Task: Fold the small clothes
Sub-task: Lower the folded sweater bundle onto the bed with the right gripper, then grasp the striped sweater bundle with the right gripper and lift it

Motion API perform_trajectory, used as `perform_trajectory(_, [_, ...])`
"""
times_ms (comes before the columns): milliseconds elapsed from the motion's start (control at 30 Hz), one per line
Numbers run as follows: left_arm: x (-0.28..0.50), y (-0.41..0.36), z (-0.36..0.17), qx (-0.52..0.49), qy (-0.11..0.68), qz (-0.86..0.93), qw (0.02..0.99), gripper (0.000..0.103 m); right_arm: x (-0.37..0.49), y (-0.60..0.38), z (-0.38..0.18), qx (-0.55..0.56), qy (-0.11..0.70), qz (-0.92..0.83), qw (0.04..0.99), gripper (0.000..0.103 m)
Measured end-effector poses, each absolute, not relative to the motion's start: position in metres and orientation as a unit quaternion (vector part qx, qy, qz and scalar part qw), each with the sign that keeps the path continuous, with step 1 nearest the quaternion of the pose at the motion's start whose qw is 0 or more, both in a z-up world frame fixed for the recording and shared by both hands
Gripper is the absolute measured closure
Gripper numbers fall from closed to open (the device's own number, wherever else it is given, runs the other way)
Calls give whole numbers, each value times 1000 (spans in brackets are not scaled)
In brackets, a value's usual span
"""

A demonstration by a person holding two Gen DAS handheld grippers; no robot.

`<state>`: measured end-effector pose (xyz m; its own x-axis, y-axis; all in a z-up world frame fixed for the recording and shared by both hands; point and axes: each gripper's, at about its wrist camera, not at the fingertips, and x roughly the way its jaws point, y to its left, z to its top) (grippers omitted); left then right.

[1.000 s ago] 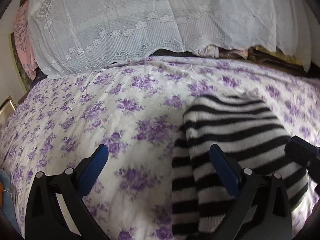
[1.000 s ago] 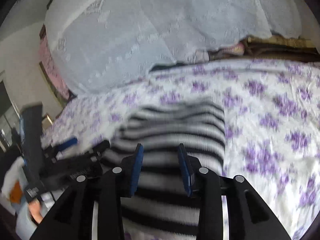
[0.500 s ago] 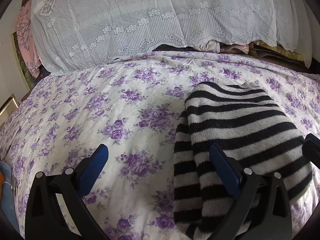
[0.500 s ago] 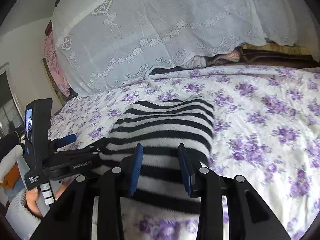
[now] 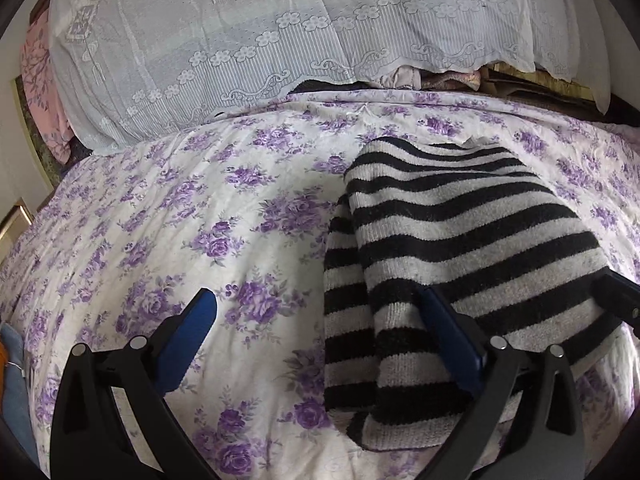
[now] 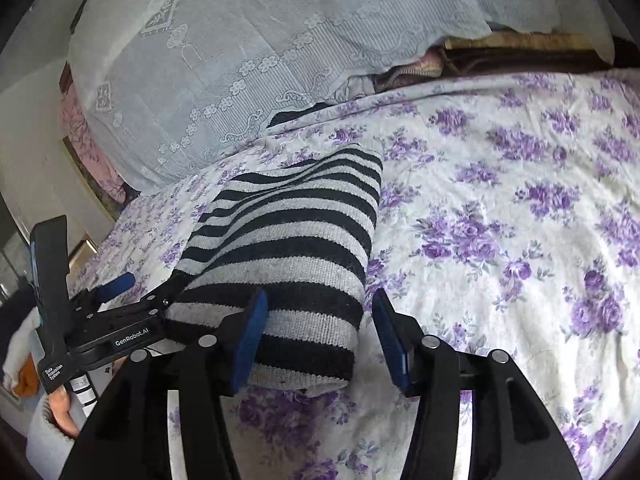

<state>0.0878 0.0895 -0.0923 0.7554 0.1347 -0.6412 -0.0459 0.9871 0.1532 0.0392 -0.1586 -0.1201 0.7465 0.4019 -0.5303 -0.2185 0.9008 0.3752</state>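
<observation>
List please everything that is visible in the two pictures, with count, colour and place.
striped knit garment: one, black and white, folded on the bed
floral bedsheet: one, white with purple flowers, covers the bed
lace cover: one, white, draped over a pile behind the bed
pink cloth: one, far left edge
left gripper: blue fingers wide open, right one over the garment
right gripper: blue fingers just opening, garment's edge between them, unpressed
</observation>
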Motion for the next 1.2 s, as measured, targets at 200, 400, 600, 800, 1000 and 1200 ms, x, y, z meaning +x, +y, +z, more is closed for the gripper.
perform_trajectory(200, [84,88,-88,68,335,50,939,5,23,-141,-99,93,268,174,943,49])
perform_trajectory(400, [82,89,-83,58,328,40,942,5,30,-136,-109,81,291,170,938,45])
perform_trajectory(600, [87,88,-91,61,341,38,937,4,39,-148,-120,127,314,182,923,42])
perform_trajectory(800, [87,89,-91,61,340,39,938,4,37,-152,-118,140,308,178,924,39])
perform_trajectory(1000, [86,90,-85,58,335,41,940,4,24,-146,-97,113,253,175,945,40])
perform_trajectory(1200, [108,97,-73,29,337,39,940,4,52,-129,-75,140,242,209,937,56])
